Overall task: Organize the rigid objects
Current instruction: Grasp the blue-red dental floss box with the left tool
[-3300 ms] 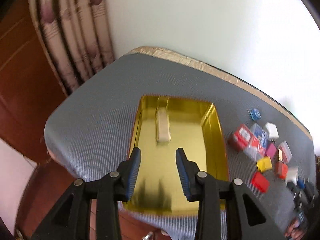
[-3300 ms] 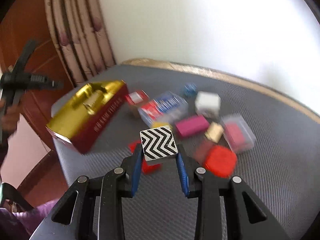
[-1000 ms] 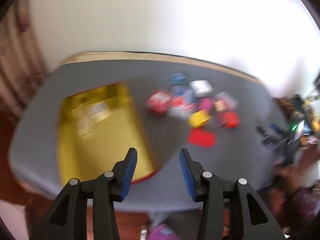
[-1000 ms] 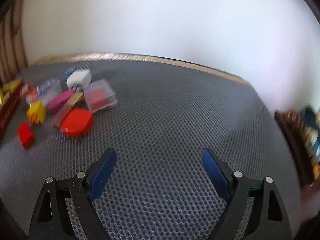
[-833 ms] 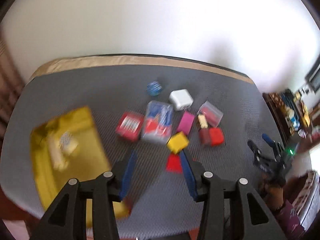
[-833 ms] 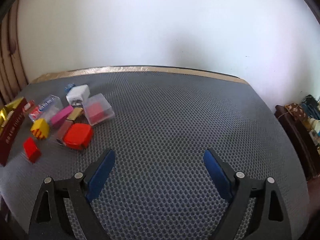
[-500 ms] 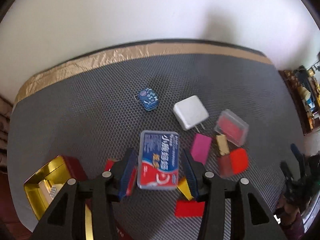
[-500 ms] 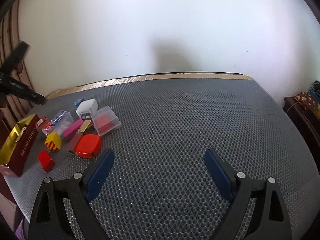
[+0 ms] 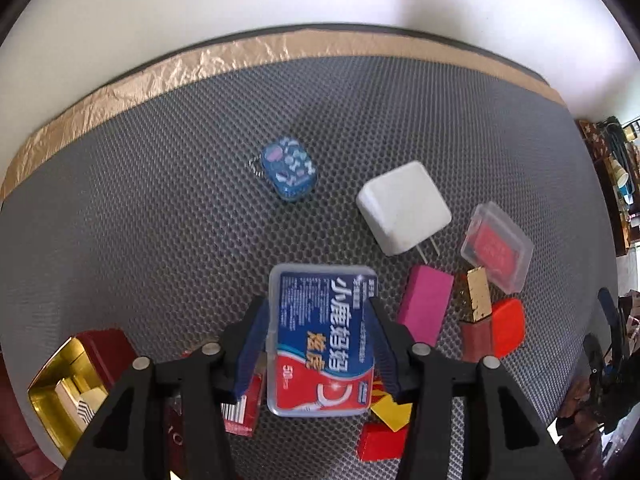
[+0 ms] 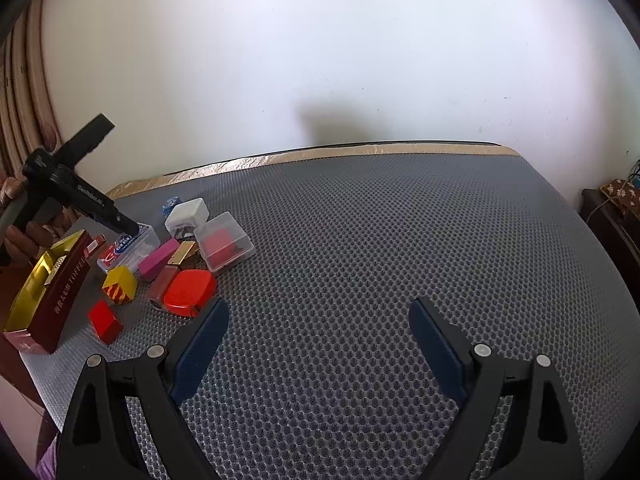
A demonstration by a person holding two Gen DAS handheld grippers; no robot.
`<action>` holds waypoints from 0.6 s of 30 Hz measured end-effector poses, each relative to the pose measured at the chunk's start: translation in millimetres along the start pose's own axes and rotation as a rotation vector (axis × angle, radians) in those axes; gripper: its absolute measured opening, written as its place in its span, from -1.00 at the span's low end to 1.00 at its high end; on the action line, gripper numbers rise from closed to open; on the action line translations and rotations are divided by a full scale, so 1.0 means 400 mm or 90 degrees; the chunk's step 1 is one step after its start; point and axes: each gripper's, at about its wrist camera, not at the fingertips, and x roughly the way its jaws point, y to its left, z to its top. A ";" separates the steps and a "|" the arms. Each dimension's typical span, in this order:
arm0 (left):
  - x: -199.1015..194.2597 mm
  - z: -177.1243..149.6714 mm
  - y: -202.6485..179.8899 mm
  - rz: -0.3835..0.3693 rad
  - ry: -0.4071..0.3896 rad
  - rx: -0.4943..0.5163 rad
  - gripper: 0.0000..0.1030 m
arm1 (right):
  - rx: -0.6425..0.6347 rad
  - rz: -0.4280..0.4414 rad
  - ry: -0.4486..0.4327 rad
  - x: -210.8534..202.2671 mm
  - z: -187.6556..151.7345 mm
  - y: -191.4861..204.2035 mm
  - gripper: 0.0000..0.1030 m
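A clear plastic box with a blue and red label (image 9: 322, 340) lies flat on the grey mat among small items. My left gripper (image 9: 316, 306) points straight down over it. Its jaws are opening, and the box sits between the fingers with the pads close along its long sides. In the right wrist view the same box (image 10: 132, 246) shows under the left gripper's tip (image 10: 120, 222). My right gripper (image 10: 318, 310) stands open and wide over bare mat, with nothing between its fingers. The gold tin (image 9: 52, 388) sits at the lower left and holds two small items.
Around the box lie a blue patterned case (image 9: 289, 174), a white charger (image 9: 402, 206), a clear box with a red card (image 9: 496, 246), a pink block (image 9: 426, 304), a gold lighter (image 9: 478, 296), a red case (image 9: 506, 326) and a yellow block (image 9: 390, 412). A dark cabinet (image 10: 612, 216) stands at the right.
My left gripper swung from above the gold tin across to the pile and came down over the labelled box, its jaws widening. The right gripper stayed nearly still, tilting up slightly.
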 end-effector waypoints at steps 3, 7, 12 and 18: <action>0.008 0.005 -0.001 -0.012 -0.002 -0.002 0.12 | 0.002 0.002 0.004 0.003 -0.002 -0.001 0.75; 0.037 0.006 0.005 -0.053 0.019 -0.007 0.22 | 0.002 0.001 0.006 0.005 -0.003 -0.002 0.75; 0.095 0.017 0.004 0.001 0.053 0.030 0.24 | 0.003 0.000 0.013 0.011 -0.002 -0.002 0.75; 0.115 0.020 -0.018 0.041 0.030 0.041 0.21 | 0.005 0.000 0.017 0.017 -0.002 -0.002 0.83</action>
